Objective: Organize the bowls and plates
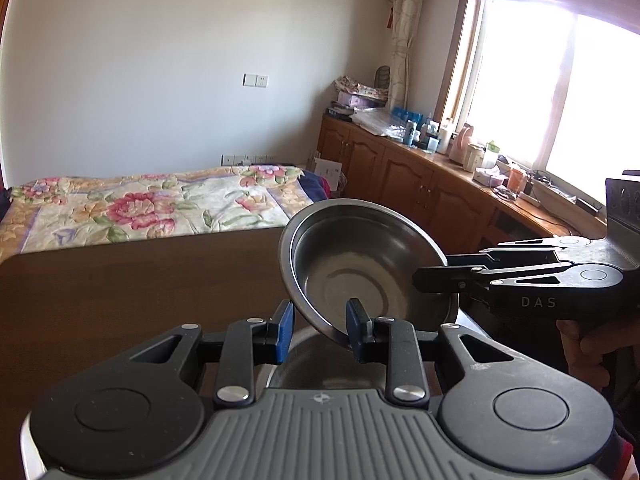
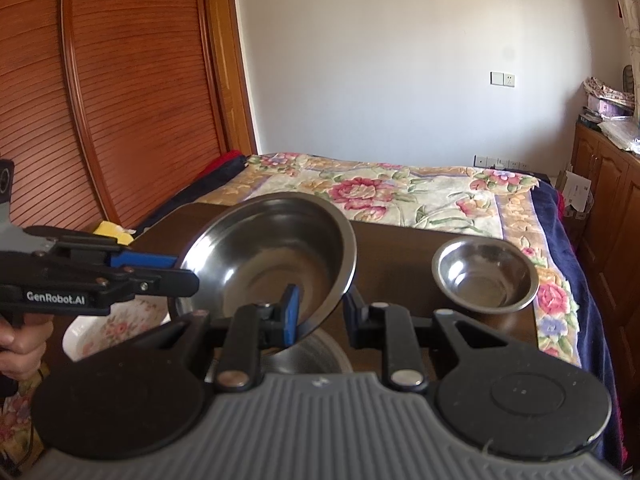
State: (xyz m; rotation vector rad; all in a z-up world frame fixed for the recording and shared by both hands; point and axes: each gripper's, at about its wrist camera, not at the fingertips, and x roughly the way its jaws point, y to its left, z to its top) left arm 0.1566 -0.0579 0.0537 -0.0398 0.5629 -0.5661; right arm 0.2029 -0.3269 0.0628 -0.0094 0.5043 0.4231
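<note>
1. Steel bowl (image 1: 368, 260), large and tilted, sits between both sets of tongs, lifted off the surface (image 1: 140, 280).
2. Left tongs (image 1: 320, 332): the blue pads straddle the near rim of the large bowl; a gap shows beside the left pad, so whether they are clamped cannot be determined.
3. Right tongs (image 2: 320, 312): the left pad lies inside the large bowl wall, the right finger outside it; contact looks likely but full closure cannot be confirmed.
4. Governing relation: the large bowl leans with its open face toward both cameras, rim low at the tongs. A second steel vessel (image 2: 316, 354) lies directly beneath it, probably the nesting target.
5. Right wrist view only: a small steel bowl (image 2: 486, 274) rests upright on the surface to the right of the right tongs, and a floral dish (image 2: 116, 326) lies to the left, below the left tongs.
6. Left wrist view only: the right tongs enter from the right at the far rim.
</note>
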